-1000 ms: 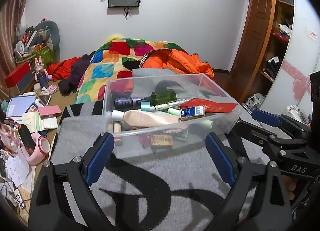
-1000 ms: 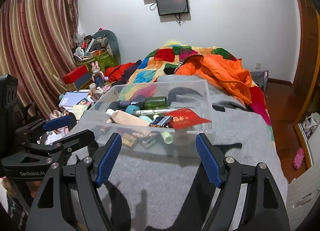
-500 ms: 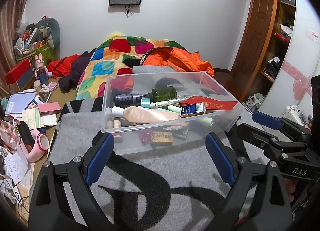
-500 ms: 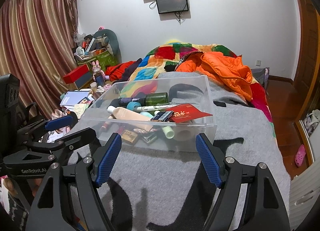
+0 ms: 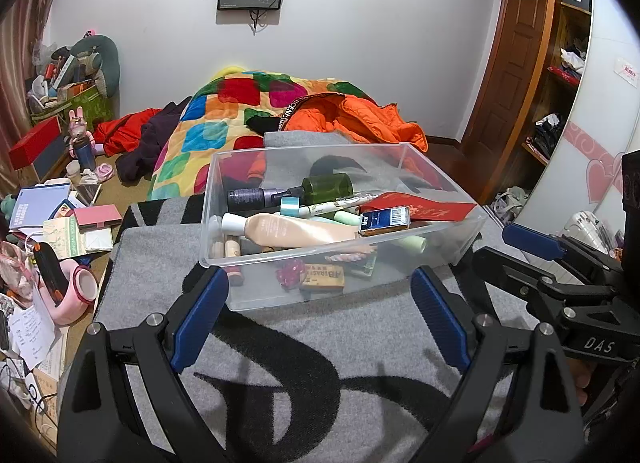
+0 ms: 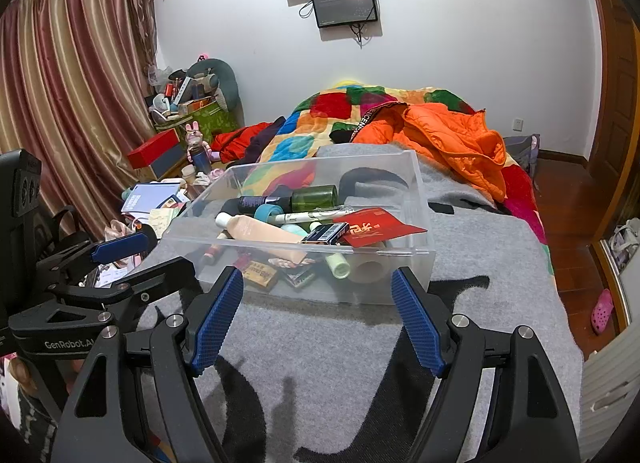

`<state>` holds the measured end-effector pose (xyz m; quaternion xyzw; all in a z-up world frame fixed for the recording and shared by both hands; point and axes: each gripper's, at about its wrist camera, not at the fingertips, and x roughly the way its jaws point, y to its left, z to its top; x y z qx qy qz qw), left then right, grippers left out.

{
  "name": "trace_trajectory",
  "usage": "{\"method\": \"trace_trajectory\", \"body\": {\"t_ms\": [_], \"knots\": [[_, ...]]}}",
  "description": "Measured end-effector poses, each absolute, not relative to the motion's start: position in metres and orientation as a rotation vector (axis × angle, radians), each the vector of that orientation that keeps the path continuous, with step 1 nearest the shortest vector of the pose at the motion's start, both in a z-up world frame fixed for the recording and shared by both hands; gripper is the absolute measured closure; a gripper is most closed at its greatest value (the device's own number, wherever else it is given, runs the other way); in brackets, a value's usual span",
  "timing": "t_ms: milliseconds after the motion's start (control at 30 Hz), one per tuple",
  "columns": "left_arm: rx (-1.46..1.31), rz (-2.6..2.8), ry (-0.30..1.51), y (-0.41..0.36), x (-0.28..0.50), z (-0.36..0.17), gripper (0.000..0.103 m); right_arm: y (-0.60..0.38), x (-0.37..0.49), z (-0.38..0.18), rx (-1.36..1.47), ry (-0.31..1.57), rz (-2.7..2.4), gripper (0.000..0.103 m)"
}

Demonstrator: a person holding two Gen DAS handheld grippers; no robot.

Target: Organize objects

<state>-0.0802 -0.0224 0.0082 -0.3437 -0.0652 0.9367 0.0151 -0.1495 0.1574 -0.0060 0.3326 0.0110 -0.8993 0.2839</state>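
A clear plastic bin [image 5: 276,295] [image 6: 404,287] stands on a grey and black blanket [image 5: 320,347] [image 6: 320,347] on the bed. In it lie a beige tube [image 5: 292,230] [image 6: 264,229], a green bottle [image 5: 328,185] [image 6: 314,195], a dark bottle [image 5: 246,199], a white pen [image 5: 340,203], a blue box [image 5: 385,217] [image 6: 326,233], a red envelope [image 5: 424,207] [image 6: 376,227] and several small items. My left gripper [image 5: 320,299] is open and empty just in front of the bin. My right gripper [image 6: 318,303] is open and empty, also in front of it.
A colourful quilt [image 5: 240,111] and an orange jacket [image 6: 448,139] lie behind the bin. Books, boxes and a pink holder [image 5: 76,291] crowd the floor at the left. A wooden door and shelves [image 5: 552,63] stand at the right. Curtains [image 6: 68,95] hang left.
Both grippers have drawn back and risen a little, so the bin sits lower and farther in both views. Both stay open.
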Motion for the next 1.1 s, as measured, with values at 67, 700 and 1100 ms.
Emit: {"method": "trace_trajectory", "body": {"t_ms": [67, 700, 1100], "knots": [[-1.069, 2.914, -0.202, -0.0216, -0.0814, 0.0078, 0.010, 0.1580, -0.1496, -0.0056, 0.889, 0.029, -2.406, 0.029], [-1.047, 2.918, -0.189, -0.0172, -0.0777, 0.0100, 0.010, 0.1547, -0.1478, -0.0051, 0.881, 0.018, -2.407, 0.029], [-1.067, 2.906, -0.196, -0.0166, -0.0772, 0.0068, 0.010, 0.1564, -0.1450, -0.0026, 0.866, 0.006, -2.414, 0.024]]}}
